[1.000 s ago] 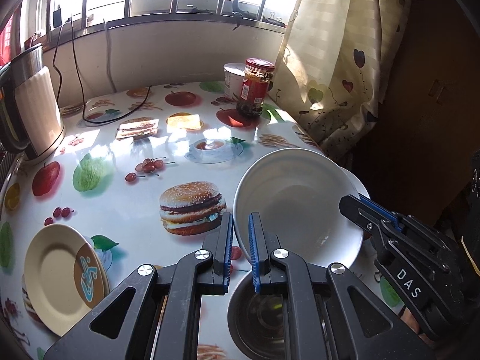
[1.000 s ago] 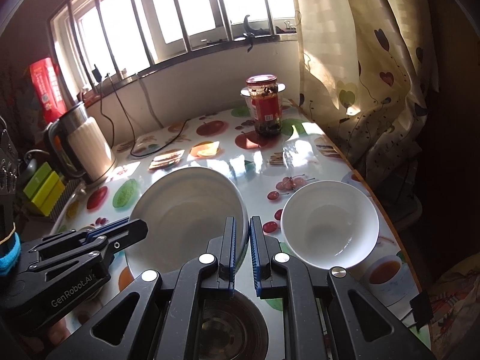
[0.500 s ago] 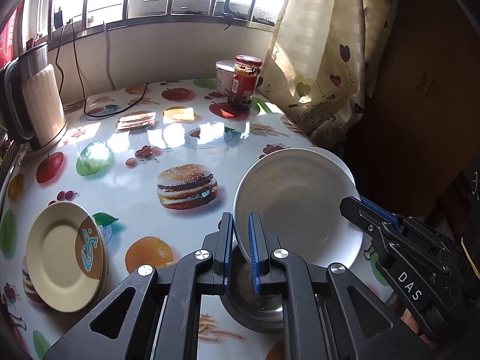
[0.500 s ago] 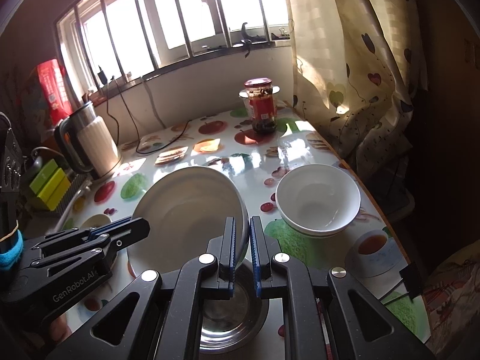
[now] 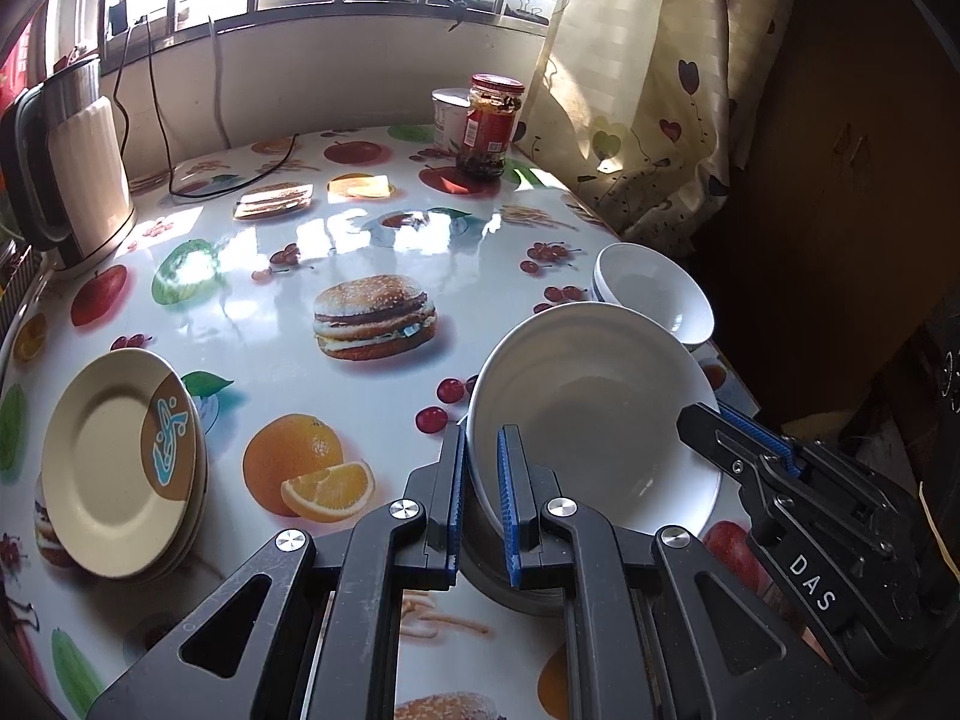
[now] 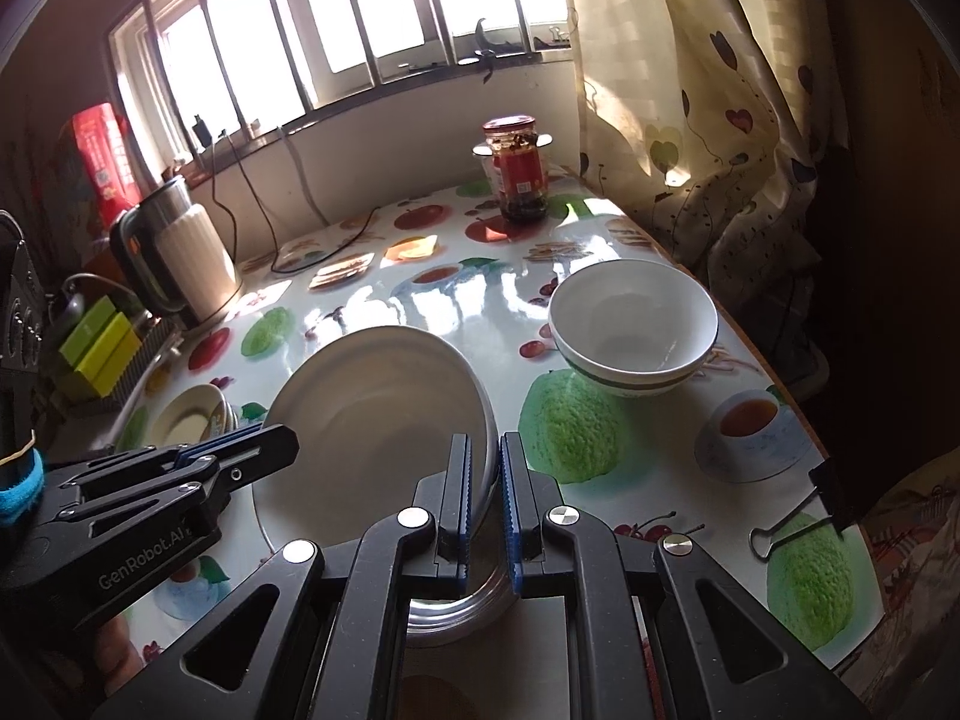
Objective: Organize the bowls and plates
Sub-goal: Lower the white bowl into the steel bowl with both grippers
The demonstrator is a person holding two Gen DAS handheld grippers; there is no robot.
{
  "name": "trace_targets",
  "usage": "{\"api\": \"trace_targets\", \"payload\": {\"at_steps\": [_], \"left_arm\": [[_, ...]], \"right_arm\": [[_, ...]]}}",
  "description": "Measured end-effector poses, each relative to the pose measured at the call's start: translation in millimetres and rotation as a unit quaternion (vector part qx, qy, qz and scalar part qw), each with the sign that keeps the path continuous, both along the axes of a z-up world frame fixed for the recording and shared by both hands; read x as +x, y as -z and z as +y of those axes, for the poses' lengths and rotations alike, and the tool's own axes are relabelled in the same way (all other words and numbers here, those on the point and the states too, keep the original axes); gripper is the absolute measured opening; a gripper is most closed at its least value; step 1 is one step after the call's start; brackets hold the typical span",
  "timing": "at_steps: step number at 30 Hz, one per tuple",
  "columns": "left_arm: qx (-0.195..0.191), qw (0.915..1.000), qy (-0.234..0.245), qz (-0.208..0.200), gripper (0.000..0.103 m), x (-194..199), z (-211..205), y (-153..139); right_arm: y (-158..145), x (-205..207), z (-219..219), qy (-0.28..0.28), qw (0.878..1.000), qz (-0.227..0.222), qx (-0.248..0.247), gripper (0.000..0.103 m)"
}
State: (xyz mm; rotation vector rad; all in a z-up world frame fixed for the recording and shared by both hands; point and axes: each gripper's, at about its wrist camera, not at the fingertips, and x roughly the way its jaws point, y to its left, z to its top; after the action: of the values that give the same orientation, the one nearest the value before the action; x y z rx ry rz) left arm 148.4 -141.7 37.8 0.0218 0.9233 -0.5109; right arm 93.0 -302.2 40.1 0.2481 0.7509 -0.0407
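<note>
You are holding the large white shallow ceramic bowl (image 5: 591,414) between both tools, tilted with its hollow facing you, above the glossy fruit-and-burger printed tablecloth (image 5: 240,276). Your left gripper (image 5: 480,501) is clenching the bowl's left rim, the blue pads on either side of the thin edge, and in the right wrist view your right gripper (image 6: 485,507) is pinching the opposite rim in the same way. Each tool is also showing in the other's camera as a black arm reaching in from the side, so its pads there are hard to make out. Under the bowl a round steel dish (image 6: 462,612) is sitting on the table, and most of it is being hidden by the bowl and by the gripper fingers; you cannot tell from either view whether the bowl is touching it. Toward the table's right edge a stack of white deep bowls (image 6: 633,327) is standing apart from the held bowl; in the left view the held bowl is covering its near side. At the left edge a stack of cream plates with a brown and blue patch (image 5: 123,465) is lying flat, and how many plates it holds is unclear. At the back a red-lidded glass jar (image 5: 489,126) is half hiding a white tub (image 5: 449,117), and the steel and cream kettle (image 5: 66,162) is being cut off by the picture's rim.
</note>
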Motion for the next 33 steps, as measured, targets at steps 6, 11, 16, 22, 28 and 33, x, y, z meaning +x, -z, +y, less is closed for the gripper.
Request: {"api": "trace_targets", "payload": {"at_steps": [6,11,16,22,28,33], "left_arm": [[0.004,0.9999,0.001,0.012,0.011,-3.2,0.7,9.2],[0.006,0.9998,0.001,0.017,0.011,-5.8,0.5,13.6],[0.005,0.9998,-0.001,0.021,0.011,-7.1,0.6,16.1],[0.008,0.9996,-0.002,0.026,0.011,-6.3,1.0,19.3],[0.008,0.9995,-0.003,0.032,0.011,-4.6,0.9,22.4],[0.008,0.9995,-0.003,0.032,0.011,-3.6,0.5,24.3]], "right_arm": [[8.7,-5.0,0.6,0.001,1.0,0.01,0.004,0.01],[14.3,-6.6,-0.1,0.001,1.0,0.017,0.009,0.01],[18.7,-9.6,0.9,0.003,1.0,0.022,0.011,0.01],[22.0,-10.5,2.7,0.002,1.0,0.027,0.011,0.01],[24.6,-9.8,2.1,0.004,0.999,0.032,0.013,0.01],[26.2,-9.6,2.1,0.004,0.999,0.033,0.013,0.01]]}}
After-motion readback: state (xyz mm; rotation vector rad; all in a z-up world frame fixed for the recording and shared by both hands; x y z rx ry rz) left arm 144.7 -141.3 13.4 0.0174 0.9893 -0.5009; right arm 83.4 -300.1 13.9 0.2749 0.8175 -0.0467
